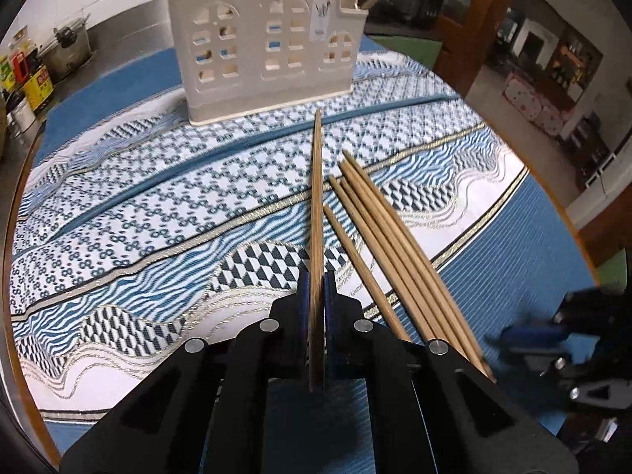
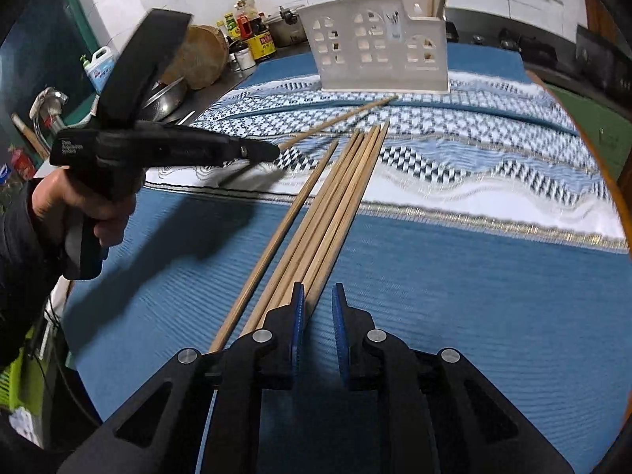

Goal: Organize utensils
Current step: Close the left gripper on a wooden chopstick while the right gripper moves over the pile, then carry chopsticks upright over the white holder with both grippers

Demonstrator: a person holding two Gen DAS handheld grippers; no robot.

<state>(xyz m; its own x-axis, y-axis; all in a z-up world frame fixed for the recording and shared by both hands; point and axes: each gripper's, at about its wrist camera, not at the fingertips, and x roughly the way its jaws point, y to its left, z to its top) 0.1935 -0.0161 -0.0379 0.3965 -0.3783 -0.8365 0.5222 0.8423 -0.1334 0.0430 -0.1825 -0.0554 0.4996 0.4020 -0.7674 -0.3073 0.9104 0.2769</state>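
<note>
I have one chopstick (image 1: 316,213) pinched in my left gripper (image 1: 316,292), held near its thick end, so most of it sticks out ahead toward the holder (image 1: 260,51). With that much overhang it could pivot in the pads, and the tip could catch the holder's front wall instead of clearing the rim. The other chopsticks (image 2: 331,205) lie bunched on the cloth (image 2: 454,268), just right of the held one. My right gripper (image 2: 318,316) is narrow but empty, its left pad touching or almost touching the outermost stick; closing here might roll the bundle or take two at once. The surface edge (image 2: 616,197) curves close on the right, a counter with bottles (image 2: 252,35) crowds the left, and the cloth between sticks and holder is free.
</note>
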